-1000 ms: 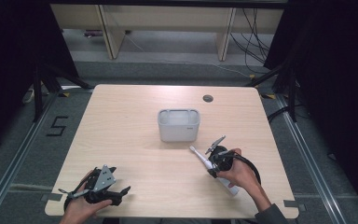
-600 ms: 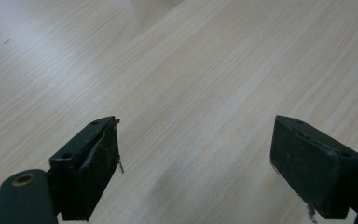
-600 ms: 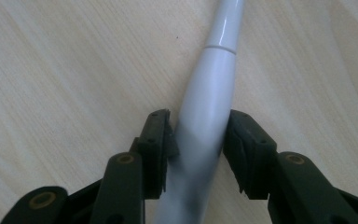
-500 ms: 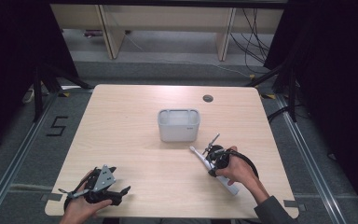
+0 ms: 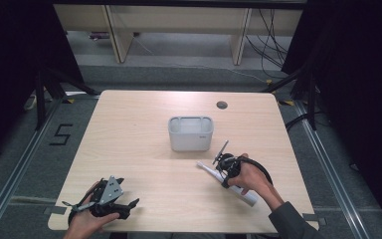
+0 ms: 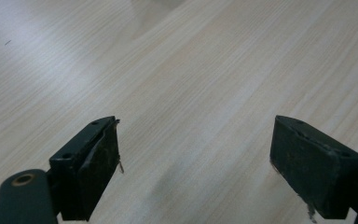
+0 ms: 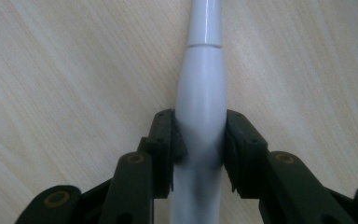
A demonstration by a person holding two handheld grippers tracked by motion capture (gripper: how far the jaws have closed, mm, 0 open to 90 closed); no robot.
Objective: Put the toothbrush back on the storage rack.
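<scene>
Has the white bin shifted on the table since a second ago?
No. The bin sits at the same spot below the table's round hole in the high view.

- The high view looks forward and down from above the person's side, taking in the whole wooden counter (image 5: 144,144), the floor around it and shelving beyond its far edge.
- The left gripper view rides on the left gripper (image 6: 196,168), very near the counter's surface, facing along its two jaws across bare wood grain.
- The right gripper view rides on the right gripper (image 7: 199,144) and looks down its jaws from close up at a white electric toothbrush (image 7: 200,93) lying on the wood.
- The high view shares that toothbrush (image 5: 206,170) and the right gripper (image 5: 225,163) with the right gripper view, and the left gripper (image 5: 110,198) at the counter's near left corner with the left gripper view.
</scene>
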